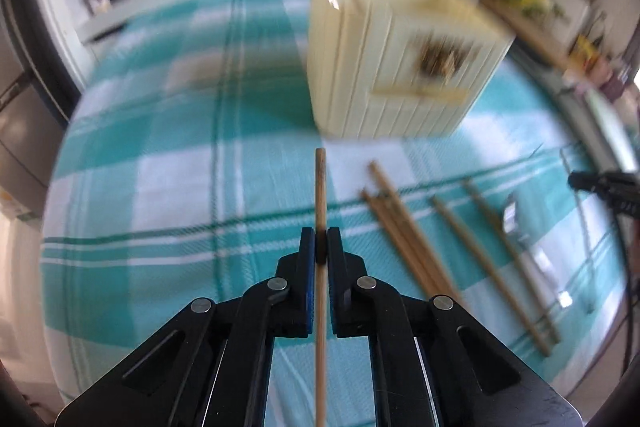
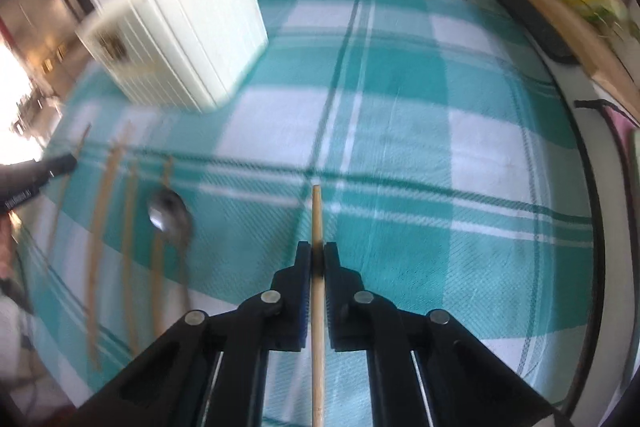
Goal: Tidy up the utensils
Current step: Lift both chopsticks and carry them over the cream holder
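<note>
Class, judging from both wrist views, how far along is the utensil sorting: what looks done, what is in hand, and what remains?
Done: at least one chopstick already stands in the cream holder.

In hand: the left hand-held gripper is shut on a chopstick, and the right hand-held gripper is shut on another chopstick.

Left: several loose chopsticks and a metal spoon lie on the checked cloth.

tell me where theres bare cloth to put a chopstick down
Bare checked tablecloth spreads right of the cream utensil holder out to the table's edge, and left of the holder in the left wrist view. It is crowded in front of the holder, where loose chopsticks and a spoon lie.
</note>
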A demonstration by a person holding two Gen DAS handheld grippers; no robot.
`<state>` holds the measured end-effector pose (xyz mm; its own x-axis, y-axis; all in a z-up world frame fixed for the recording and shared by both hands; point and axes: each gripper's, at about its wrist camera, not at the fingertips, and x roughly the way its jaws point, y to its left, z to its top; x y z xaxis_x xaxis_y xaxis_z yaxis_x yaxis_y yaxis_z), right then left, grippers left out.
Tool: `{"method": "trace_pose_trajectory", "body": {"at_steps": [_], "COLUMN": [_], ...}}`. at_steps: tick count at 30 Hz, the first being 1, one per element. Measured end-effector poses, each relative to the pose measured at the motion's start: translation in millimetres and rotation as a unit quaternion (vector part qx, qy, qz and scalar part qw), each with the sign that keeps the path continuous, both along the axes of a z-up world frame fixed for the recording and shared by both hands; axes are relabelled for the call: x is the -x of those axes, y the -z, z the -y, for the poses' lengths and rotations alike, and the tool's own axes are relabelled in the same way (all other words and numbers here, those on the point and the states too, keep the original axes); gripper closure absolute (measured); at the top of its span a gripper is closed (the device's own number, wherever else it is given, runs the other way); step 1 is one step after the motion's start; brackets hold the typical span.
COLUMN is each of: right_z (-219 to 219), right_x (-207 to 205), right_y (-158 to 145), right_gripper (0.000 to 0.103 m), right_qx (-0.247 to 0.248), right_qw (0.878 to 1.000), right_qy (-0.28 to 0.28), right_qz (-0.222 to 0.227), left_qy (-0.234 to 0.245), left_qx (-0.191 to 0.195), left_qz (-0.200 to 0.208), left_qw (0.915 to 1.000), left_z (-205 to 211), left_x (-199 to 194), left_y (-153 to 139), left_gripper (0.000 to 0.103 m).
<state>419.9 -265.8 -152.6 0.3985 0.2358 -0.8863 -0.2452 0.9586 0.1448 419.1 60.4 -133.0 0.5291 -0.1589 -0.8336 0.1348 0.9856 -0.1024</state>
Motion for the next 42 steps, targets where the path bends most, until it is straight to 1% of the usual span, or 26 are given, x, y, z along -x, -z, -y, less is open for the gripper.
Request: {"method": "trace_pose_trajectory", "body": {"at_steps": [3,5,9,13,18,23,28,31,32,34,36,37,39,41,42], "right_z": [2,4,4,1,-10,-19,-33,-43,-46,-54,-63,-66,-76,-88,-95], "right_x": [22,38,61,73,71,54,31,16,11,4,-7,-12,-27,-43,-54], "right_y": [-36,-64,-106,-136,-167,-195,-226,-244,-249,-257,-258,-256,-248,-234,-224], "right_gripper": [0.097,0.097,0.097,0.096,0.097,0.097,0.097,0.097,0.097,0.097,0.097,0.097,0.097,0.097,0.097], "right_qx": [-0.02,-0.031,-0.038,-0.043,-0.045,-0.048,-0.047,-0.05,-0.051,-0.055,-0.063,-0.065,-0.071,-0.067,-0.066], "right_qw": [0.999,0.996,0.99,0.984,0.974,0.968,0.96,0.952,0.948,0.937,0.927,0.925,0.926,0.934,0.942], "right_qy": [-0.006,-0.012,-0.025,-0.025,-0.017,-0.014,-0.015,-0.012,-0.01,-0.002,0.009,0.01,0.008,0.001,-0.008], "right_qz": [0.048,0.082,0.134,0.173,0.221,0.247,0.275,0.302,0.314,0.346,0.371,0.375,0.371,0.351,0.329], "left_qy": [-0.002,0.001,0.006,0.003,0.004,0.011,0.009,-0.002,-0.007,-0.014,-0.019,-0.02,-0.021,-0.018,-0.016], "left_qx": [0.026,0.05,0.078,0.097,0.102,0.099,0.087,0.07,0.06,0.04,0.036,0.039,0.041,0.044,0.045], "left_qz": [0.048,0.08,0.126,0.152,0.169,0.187,0.225,0.254,0.262,0.267,0.251,0.24,0.213,0.181,0.168], "left_qw": [0.9985,0.9955,0.989,0.9836,0.9803,0.9772,0.9705,0.9647,0.9631,0.9628,0.967,0.9697,0.9759,0.9823,0.9846], "left_z": [-12,-20,-26,-30,-29,-29,-25,-19,-16,-8,-3,-2,1,5,6], "left_x": [23,40,60,69,66,62,48,28,21,1,-23,-33,-55,-75,-81], "left_y": [-40,-68,-104,-124,-145,-173,-213,-234,-237,-239,-230,-224,-208,-189,-181], "left_gripper": [0.099,0.099,0.099,0.099,0.099,0.099,0.099,0.099,0.099,0.099,0.099,0.099,0.099,0.099,0.099]}}
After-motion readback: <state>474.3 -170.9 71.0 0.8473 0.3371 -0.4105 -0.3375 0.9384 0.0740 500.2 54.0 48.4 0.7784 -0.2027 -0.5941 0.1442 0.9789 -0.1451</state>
